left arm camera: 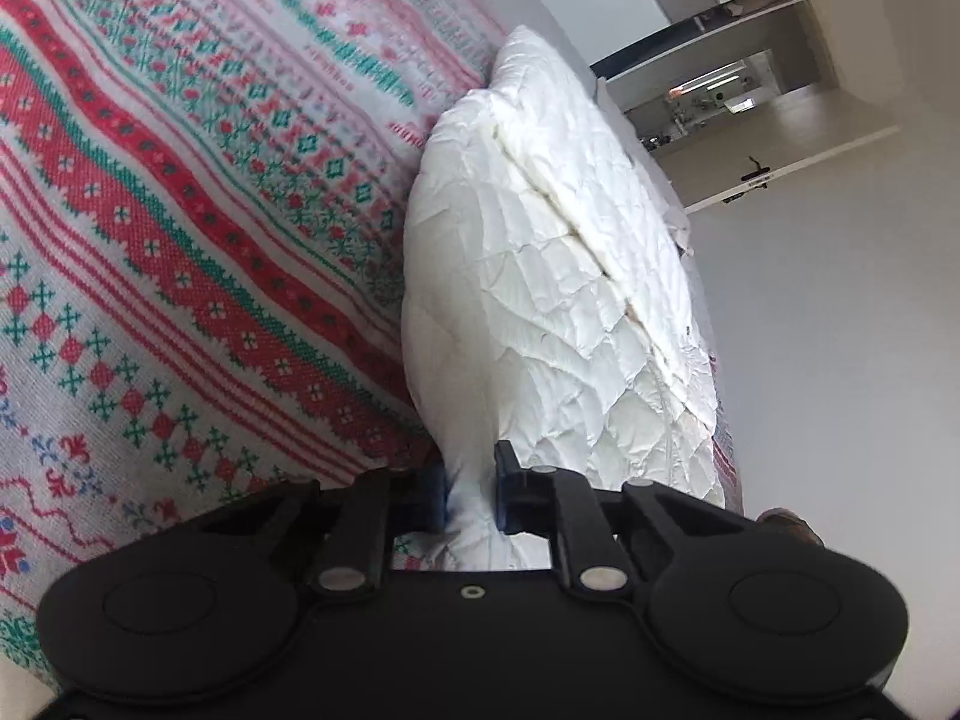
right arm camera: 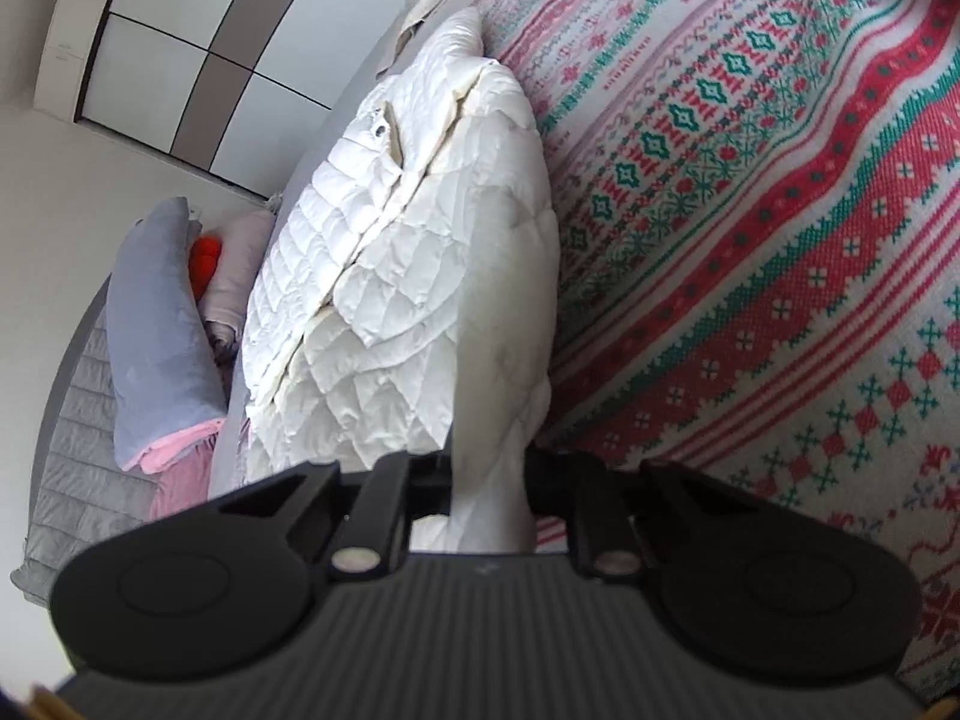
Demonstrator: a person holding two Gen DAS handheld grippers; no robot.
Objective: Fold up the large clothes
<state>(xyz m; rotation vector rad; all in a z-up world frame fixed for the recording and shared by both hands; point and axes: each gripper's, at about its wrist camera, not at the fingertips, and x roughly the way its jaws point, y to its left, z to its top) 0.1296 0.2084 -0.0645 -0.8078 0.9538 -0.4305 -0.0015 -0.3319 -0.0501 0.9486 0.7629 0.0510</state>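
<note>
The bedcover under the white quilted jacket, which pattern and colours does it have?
Bedcover: knit-style bands of red, green and pink motifs on white, clearest in the right wrist view.

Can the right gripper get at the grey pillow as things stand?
Probably not. The right gripper is shut on the white jacket, and the jacket's bulk lies between it and the grey pillow by the headboard. It would need to let go and move around first.
</note>
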